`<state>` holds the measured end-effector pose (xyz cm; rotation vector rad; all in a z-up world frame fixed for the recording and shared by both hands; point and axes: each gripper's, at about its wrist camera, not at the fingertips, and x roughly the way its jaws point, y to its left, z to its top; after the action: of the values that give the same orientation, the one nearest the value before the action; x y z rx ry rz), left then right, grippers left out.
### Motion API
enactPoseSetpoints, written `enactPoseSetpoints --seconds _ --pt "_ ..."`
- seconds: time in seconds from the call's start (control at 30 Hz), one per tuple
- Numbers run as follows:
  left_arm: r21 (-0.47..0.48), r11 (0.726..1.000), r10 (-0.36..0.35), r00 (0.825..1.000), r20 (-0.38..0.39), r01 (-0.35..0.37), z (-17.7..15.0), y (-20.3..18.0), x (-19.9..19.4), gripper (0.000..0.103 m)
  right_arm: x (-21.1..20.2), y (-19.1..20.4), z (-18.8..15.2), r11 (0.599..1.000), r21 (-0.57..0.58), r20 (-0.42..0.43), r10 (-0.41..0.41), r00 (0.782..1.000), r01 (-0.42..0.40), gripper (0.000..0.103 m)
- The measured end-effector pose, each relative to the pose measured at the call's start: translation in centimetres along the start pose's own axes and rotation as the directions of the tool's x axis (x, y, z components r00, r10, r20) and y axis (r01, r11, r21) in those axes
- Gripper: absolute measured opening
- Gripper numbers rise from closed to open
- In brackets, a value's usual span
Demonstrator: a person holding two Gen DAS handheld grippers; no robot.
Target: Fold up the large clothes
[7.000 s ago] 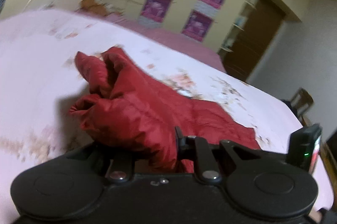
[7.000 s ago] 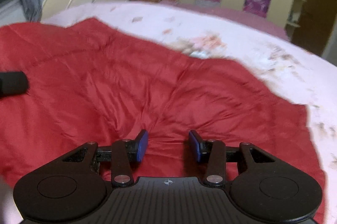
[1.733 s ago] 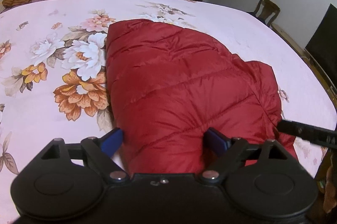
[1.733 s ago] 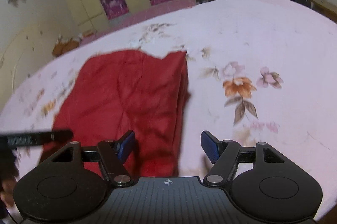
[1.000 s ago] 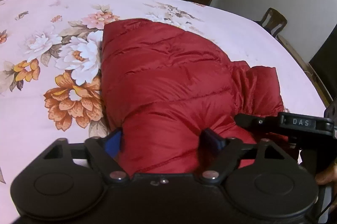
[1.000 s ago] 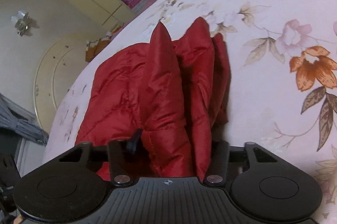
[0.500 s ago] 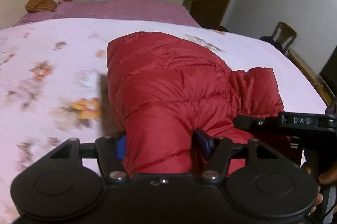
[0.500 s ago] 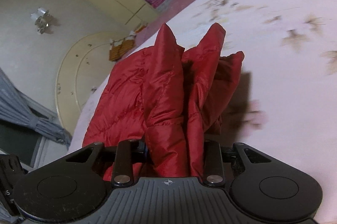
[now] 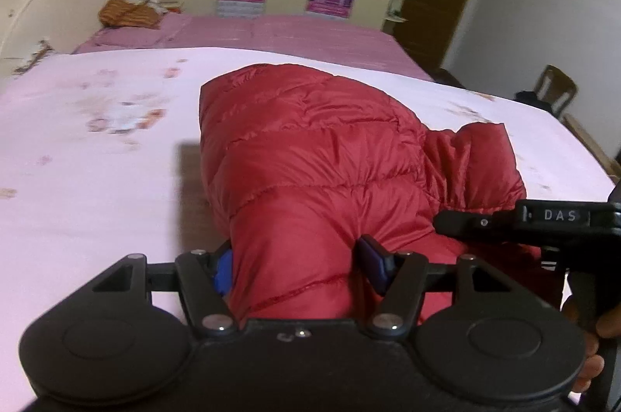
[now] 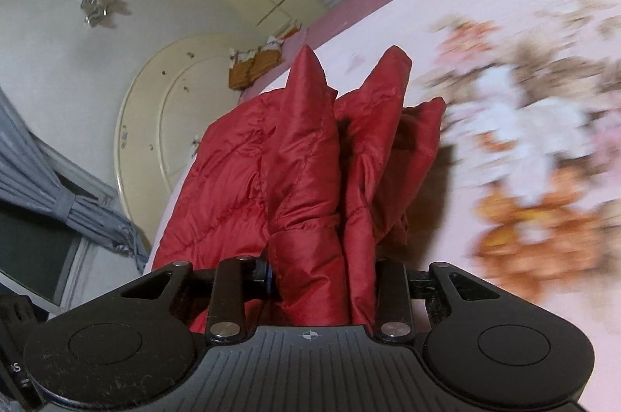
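While both grippers clamp the near hem, the left gripper [image 9: 295,266] pinches a thick roll of the red down jacket [image 9: 322,156] between narrowed fingers [image 9: 223,270], and the right gripper [image 10: 322,280] squeezes bunched layers at its 12 o'clock. Its long axis runs from the fingers toward 12 o'clock over the floral bed [image 9: 77,179]. Puffy, quilted and glossy, it looks partly folded, one flap spilling toward 2 o'clock.
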<state>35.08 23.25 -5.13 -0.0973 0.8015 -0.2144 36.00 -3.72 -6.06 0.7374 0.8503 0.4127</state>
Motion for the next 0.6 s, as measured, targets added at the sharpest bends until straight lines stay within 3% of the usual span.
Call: enactPoseSetpoints --seconds 0.2,0.33,0.43,0.6 --pt "-0.015 0.997 0.077 0.997 0.01 -0.076 0.2 5.6 0.3 0.062 6.1 2.4 -1.5 1.0 -0.012 -0.055 0.023 0.998 -0.023 0.032" --pt "0.069 0.988 0.135 0.991 0.011 -0.136 -1.0 7.4 1.6 0.063 8.4 1.9 -1.9 1.0 -0.006 -0.067 0.01 0.998 -0.01 0.034" --pt "0.068 0.99 0.124 0.992 0.007 -0.124 -1.5 7.3 1.7 0.064 8.6 0.9 -1.6 0.999 -0.019 -0.072 -0.047 0.996 0.046 0.05" --pt "0.096 0.984 0.152 0.988 0.013 -0.153 -1.4 6.6 1.3 0.064 6.9 1.4 -1.2 0.991 -0.054 0.001 -0.126 0.992 0.126 0.051"
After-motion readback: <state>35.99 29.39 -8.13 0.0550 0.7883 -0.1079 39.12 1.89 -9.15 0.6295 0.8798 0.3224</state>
